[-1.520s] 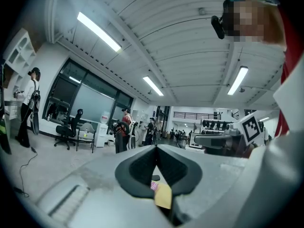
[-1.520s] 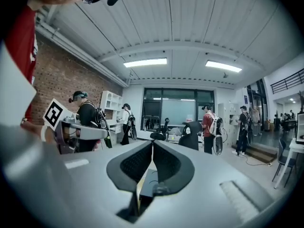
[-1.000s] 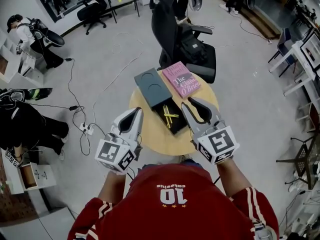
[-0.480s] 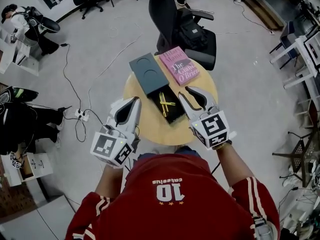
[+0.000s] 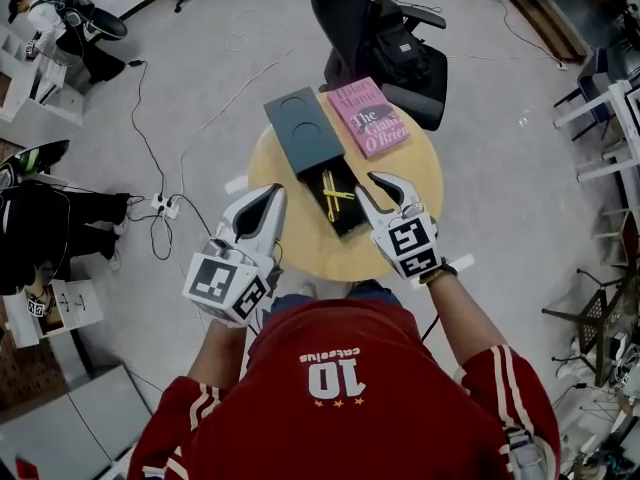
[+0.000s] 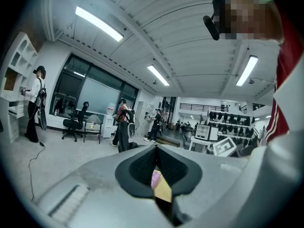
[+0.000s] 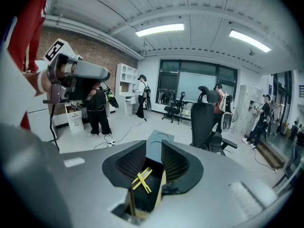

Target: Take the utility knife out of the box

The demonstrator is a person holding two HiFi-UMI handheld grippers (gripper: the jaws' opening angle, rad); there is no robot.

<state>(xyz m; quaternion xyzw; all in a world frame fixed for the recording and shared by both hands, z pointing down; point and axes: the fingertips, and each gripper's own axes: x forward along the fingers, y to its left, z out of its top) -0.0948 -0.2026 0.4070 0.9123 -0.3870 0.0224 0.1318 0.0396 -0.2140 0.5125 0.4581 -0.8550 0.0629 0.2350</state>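
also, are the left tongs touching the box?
Apart. The head view shows bare tabletop between the shut left tongs and the box.

Holds a gripper in each hand, both bare forearms [image 5: 452, 313] stretched forward out of red sleeves [image 5: 497, 393]. Carries the left gripper [image 5: 274, 192] out on the left side, roughly level, fingers [image 6: 137, 165] pressed together at the tips and gripping nothing. Angles the right gripper [image 5: 366, 184] forward and somewhat downward, fingers [image 7: 128, 163] standing apart with a clear gap, nothing pinched between them. Turns the left marker cube [image 5: 225, 288] and the right marker cube [image 5: 412, 248] up toward the head, each hand largely hidden beneath its own cube.
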